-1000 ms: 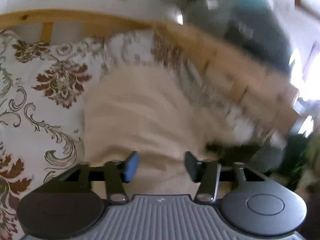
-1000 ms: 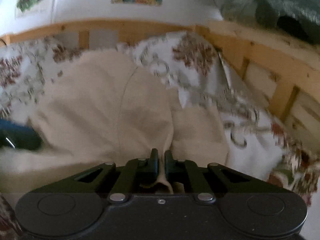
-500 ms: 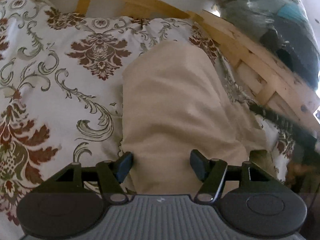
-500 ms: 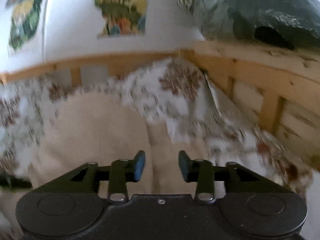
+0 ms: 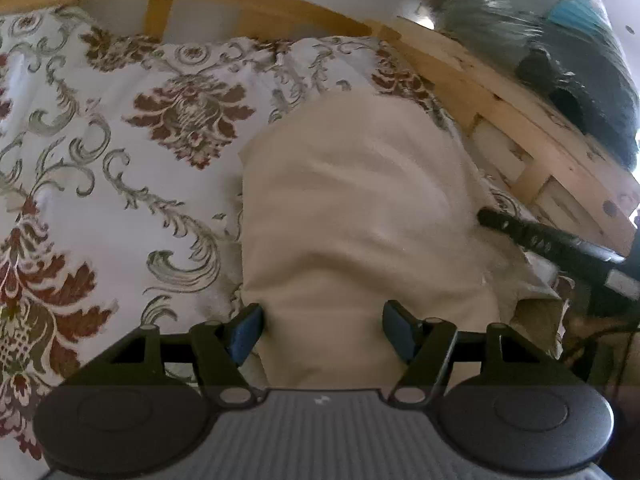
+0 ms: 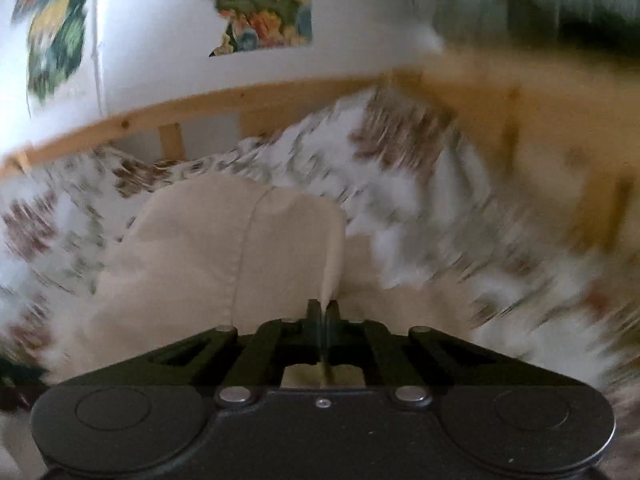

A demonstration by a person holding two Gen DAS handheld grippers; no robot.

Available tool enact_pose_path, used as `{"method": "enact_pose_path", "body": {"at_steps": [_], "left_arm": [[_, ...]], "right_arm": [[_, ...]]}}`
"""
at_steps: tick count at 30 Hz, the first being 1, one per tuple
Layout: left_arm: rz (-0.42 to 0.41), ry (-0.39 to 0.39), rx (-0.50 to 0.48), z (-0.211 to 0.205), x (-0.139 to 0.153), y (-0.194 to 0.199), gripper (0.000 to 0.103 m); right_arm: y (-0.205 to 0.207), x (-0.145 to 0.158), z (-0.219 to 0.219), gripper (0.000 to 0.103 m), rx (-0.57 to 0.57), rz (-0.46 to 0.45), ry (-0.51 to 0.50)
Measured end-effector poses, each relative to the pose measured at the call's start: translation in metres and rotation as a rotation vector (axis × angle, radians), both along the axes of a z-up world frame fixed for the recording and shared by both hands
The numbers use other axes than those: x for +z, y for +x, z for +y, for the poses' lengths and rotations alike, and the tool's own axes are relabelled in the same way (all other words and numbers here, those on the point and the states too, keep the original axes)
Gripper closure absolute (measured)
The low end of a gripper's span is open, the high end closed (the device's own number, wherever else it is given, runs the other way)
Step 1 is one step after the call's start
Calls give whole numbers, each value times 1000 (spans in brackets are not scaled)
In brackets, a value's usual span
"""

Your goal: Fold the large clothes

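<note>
On the left, the left gripper (image 5: 322, 326) hangs spread wide over the beige garment (image 5: 360, 208) on the floral bedspread (image 5: 120, 184), gripping nothing, while the right gripper (image 6: 323, 310), parted a moment ago, has snapped closed on a fabric edge, readying another fold.

A home bedroom — wooden bed frame (image 5: 500, 92), floral bedspread (image 5: 100, 184) (pictures (image 6: 260, 4) above)

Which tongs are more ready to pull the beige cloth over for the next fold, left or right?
Probably the right. The right tongs are shut on an edge of the beige cloth. The left tongs are open over the cloth on the flowery bedspread, gripping nothing.
</note>
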State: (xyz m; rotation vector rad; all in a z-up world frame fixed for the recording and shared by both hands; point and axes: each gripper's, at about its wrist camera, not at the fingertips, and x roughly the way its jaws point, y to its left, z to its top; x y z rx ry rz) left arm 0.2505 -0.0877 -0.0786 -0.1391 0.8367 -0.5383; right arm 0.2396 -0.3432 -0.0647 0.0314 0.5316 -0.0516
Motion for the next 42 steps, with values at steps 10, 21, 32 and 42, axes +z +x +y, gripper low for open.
{"method": "enact_pose_path", "body": {"at_steps": [10, 21, 32, 42], "left_arm": [[-5, 52, 34, -13, -3, -2, 27], [-7, 50, 34, -13, -3, -2, 27], [-8, 57, 34, -13, -2, -3, 27], [-9, 57, 38, -13, -2, -3, 27]], "right_arm": [[-32, 14, -36, 71, -105, 18, 151], [-75, 7, -61, 69, -167, 179, 296], [-81, 14, -40, 79, -142, 100, 118], [-69, 1, -40, 70, -94, 192, 185]]}}
